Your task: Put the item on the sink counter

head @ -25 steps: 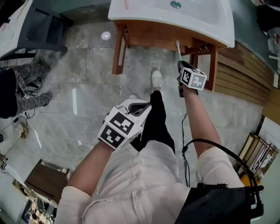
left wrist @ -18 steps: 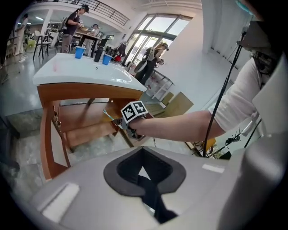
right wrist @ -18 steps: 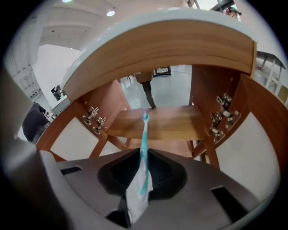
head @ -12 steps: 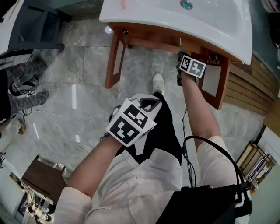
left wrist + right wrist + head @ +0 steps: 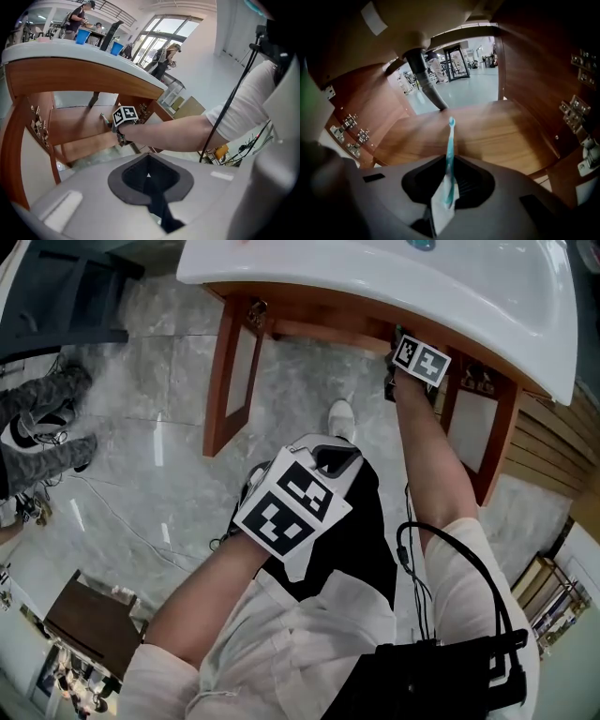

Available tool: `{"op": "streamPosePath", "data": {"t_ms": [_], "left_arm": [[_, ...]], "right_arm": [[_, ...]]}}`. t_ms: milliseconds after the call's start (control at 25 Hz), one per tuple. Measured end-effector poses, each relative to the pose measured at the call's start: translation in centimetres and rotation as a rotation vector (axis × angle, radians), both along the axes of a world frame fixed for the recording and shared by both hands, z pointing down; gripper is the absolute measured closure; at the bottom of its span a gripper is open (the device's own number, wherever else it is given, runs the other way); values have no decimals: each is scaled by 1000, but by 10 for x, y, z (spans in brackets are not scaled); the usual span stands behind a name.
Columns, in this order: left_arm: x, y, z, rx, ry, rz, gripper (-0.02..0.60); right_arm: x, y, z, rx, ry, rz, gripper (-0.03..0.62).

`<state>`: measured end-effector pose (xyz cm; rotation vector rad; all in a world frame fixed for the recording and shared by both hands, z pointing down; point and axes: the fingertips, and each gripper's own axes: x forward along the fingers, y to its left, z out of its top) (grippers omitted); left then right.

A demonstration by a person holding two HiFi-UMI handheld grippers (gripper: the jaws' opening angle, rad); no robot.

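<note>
Two claws are in view. Nearest the person, the left claw (image 5: 149, 178) hangs with its jaws together and nothing between them. Farther out, the right claw (image 5: 447, 183) is clamped on a teal toothbrush (image 5: 450, 140). Its head sticks out past the jaws, inside the wooden stand (image 5: 501, 136) beneath the white sink bench (image 5: 375, 282).
</note>
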<state>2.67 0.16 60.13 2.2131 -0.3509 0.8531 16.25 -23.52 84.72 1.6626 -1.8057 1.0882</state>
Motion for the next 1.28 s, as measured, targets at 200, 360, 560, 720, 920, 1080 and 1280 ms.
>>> {"op": "streamPosePath", "data": {"t_ms": [200,360,560,720,920,1080,1280], "left_arm": [[-1,-8,5,-6,8,-17,577],[-1,-12,3,-6,19,-26,575],[-3,-13,-6,-19,30,-30,575],[-2,-10,-26,-19,47,-15,575],[-6,-6,-57,-12,72,-2,575],[-10,1,-85,-3,91,5,575],[-16,3,-122,28,105,5,575]], "right_arm": [[1,-12,5,16,26,-7,540],[1,-15,2,34,42,-26,499],[1,-7,-11,37,63,-39,485],[-2,11,-30,28,78,-66,487],[-18,37,-70,9,85,-139,500],[-24,54,-96,49,66,-198,546],[-36,94,-170,6,50,-221,578]]}}
